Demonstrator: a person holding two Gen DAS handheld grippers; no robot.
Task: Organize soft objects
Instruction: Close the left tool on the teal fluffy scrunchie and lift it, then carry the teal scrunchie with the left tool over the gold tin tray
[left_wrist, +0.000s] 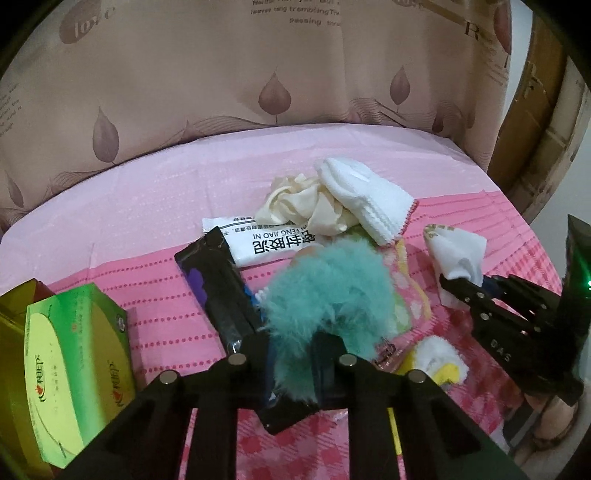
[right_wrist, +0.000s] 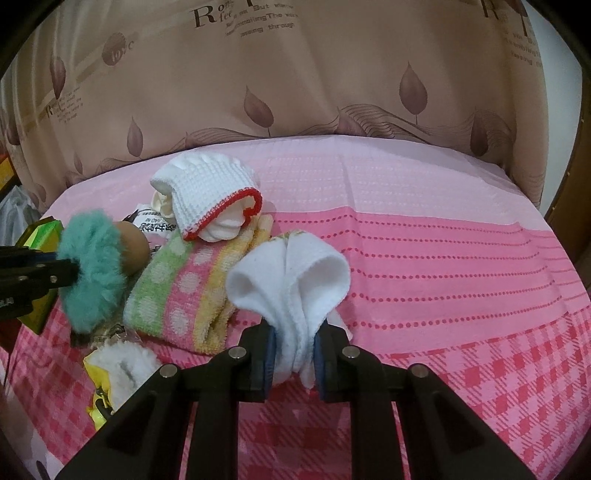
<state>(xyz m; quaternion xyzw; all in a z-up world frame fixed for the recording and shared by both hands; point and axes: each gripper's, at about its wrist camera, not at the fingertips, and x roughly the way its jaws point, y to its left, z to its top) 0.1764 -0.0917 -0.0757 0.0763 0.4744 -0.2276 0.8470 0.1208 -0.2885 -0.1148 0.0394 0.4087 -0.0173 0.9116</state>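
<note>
With the left gripper (left_wrist: 291, 354) pinching the teal fluffy piece (left_wrist: 325, 291) and the right gripper (right_wrist: 291, 356) pinching the white sock (right_wrist: 291, 291), lift both straight up — slowly — so neighbours stay put.

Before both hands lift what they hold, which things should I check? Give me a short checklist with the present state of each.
1. Left tool shut on the teal fluff: ok, the fur is pinched between the pads.
2. Right tool shut on the white cloth: ok, gathered between the blue pads.
3. Fluff free of the black packet beside it: cannot tell, they overlap at the tool.
4. White cloth free of the dotted towel: cannot tell, their edges meet.
5. Bare pink sheet to the right of the cloth for putting things down: ok.
</note>
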